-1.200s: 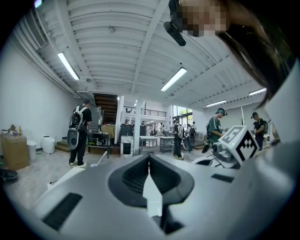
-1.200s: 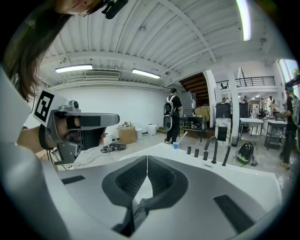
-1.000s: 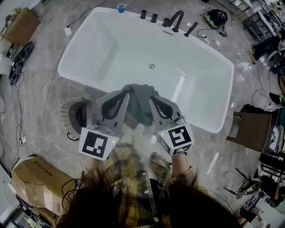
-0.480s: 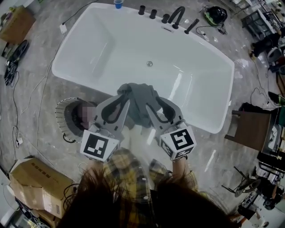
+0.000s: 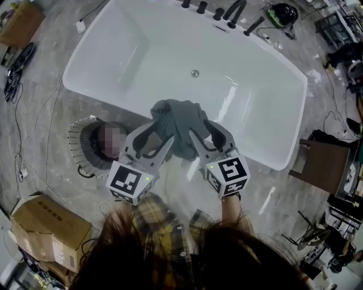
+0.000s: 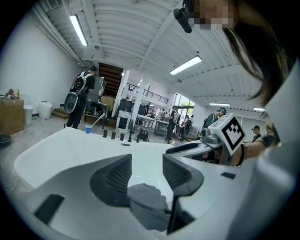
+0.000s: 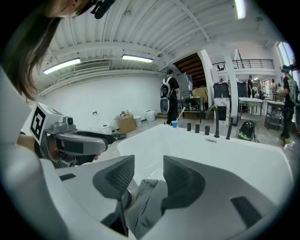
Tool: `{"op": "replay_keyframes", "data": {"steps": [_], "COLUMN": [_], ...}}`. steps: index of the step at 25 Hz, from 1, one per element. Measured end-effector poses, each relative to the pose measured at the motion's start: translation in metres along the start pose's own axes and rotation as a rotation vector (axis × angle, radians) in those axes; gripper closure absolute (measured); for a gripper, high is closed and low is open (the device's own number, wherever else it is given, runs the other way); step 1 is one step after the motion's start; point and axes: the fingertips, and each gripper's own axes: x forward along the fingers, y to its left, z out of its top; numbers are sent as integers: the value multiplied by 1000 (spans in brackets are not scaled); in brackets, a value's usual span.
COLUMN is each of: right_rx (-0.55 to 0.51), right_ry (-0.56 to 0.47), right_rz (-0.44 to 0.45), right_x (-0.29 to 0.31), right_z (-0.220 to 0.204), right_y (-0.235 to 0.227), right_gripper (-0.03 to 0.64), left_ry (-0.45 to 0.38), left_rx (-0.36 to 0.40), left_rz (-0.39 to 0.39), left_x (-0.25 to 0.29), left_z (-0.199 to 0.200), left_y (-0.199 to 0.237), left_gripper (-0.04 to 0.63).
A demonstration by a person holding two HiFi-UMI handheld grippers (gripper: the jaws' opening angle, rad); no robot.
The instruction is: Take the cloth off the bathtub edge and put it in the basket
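Note:
A crumpled grey cloth (image 5: pixel 180 120) lies over the near rim of the white bathtub (image 5: pixel 113 68). Both grippers hang low over it, side by side. My left gripper (image 5: pixel 161 131) is at the cloth's left side; its jaws have just been opening, and the cloth (image 6: pixel 147 204) lies loose low between them with the pads apart. My right gripper (image 5: pixel 200 128) is at the cloth's right side, its jaws likewise just opened, with the cloth (image 7: pixel 145 201) bunched beneath and between them, unpressed. The round basket (image 5: pixel 76 141) stands on the floor left of my left gripper.
Black taps and a faucet (image 5: pixel 235 10) line the tub's far rim. A cardboard box (image 5: pixel 48 229) sits on the floor at lower left, cables (image 5: pixel 25 130) trail beside it, and a dark stool (image 5: pixel 323 164) stands to the right. People stand in the background (image 6: pixel 83 98).
Both grippers have come down onto the tub's near rim with the cloth. Their jaws, shut before, now stand apart, and the cloth rests on the rim.

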Motion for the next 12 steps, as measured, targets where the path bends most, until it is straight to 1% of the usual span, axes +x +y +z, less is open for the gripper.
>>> {"op": "replay_keyframes", "data": {"steps": [6, 9, 12], "right_rx": [47, 72, 92], "right_ry": [75, 107, 137], "right_rz": [4, 0, 1], "right_x": [28, 41, 51], "right_z": [-46, -68, -88], "right_y": [-15, -25, -31], "right_gripper": [403, 389, 360], "left_ry": [82, 114, 143], "left_rx": [-65, -104, -159], "left_rz": [25, 9, 0], "left_x": [16, 28, 39], "left_z": [-49, -73, -95], "left_y": [23, 30, 37], "left_gripper": [371, 350, 331]}}
